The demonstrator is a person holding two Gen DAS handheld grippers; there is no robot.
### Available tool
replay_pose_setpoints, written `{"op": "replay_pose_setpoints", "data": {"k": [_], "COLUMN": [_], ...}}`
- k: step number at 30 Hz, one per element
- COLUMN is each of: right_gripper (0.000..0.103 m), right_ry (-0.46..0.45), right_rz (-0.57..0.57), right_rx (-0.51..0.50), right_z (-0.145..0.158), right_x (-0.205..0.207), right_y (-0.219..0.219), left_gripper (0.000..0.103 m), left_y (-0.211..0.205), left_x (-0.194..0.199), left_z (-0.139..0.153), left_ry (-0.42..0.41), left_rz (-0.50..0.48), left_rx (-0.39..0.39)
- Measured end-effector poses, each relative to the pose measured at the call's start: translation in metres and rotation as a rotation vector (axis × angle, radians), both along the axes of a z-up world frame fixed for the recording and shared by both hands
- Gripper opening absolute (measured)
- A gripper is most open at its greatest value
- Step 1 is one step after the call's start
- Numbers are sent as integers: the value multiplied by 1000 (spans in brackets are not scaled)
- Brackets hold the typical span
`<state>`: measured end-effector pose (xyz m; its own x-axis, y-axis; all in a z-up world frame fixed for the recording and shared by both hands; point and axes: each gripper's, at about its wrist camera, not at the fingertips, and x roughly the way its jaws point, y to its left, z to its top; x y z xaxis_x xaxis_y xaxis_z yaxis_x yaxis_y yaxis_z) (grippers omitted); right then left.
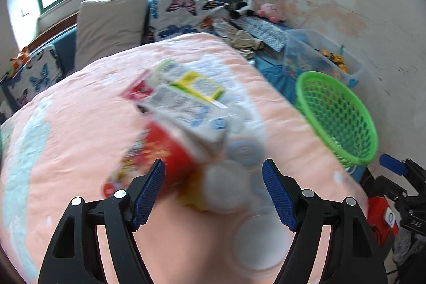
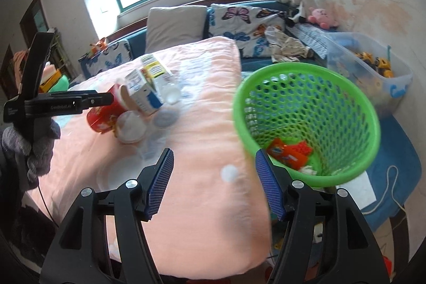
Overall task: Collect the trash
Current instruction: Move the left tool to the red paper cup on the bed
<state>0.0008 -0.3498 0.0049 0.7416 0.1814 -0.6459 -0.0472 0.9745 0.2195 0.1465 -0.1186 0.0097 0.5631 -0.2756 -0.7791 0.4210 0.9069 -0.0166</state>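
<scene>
A blanket (image 2: 207, 103) covers the bed. Near its middle lies a heap of trash: a cup (image 2: 102, 116) on its side, a carton (image 2: 145, 92) leaning on it, a round lid (image 2: 130, 128) just before them, and a second carton (image 1: 194, 87) behind. A basket (image 2: 306, 121) stands off the blanket's right edge, with a wrapper (image 2: 286, 153) in it. Behind the basket, by the wall, sits a bin (image 2: 372, 71) of toys. Pillows (image 2: 173, 25) lie along the bed's far edge, and plush toys (image 2: 298, 1) fill the far right corner.
</scene>
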Motion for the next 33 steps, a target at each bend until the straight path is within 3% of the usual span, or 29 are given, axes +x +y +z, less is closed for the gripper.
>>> {"op": "replay_pose_setpoints", "data": {"k": [12, 33], "right_gripper": [66, 67], "right_ry": [20, 66], "right_rz": [75, 210], "right_rx": [-22, -26], "right_z": [-1, -7], "right_x": [23, 68], "right_y": [38, 87], "left_gripper": [73, 88], "left_y": [51, 47], "left_x": [24, 57], "left_z": [-23, -50], "left_ry": [44, 75], "left_rz": [3, -133], "left_rx": [43, 74]}}
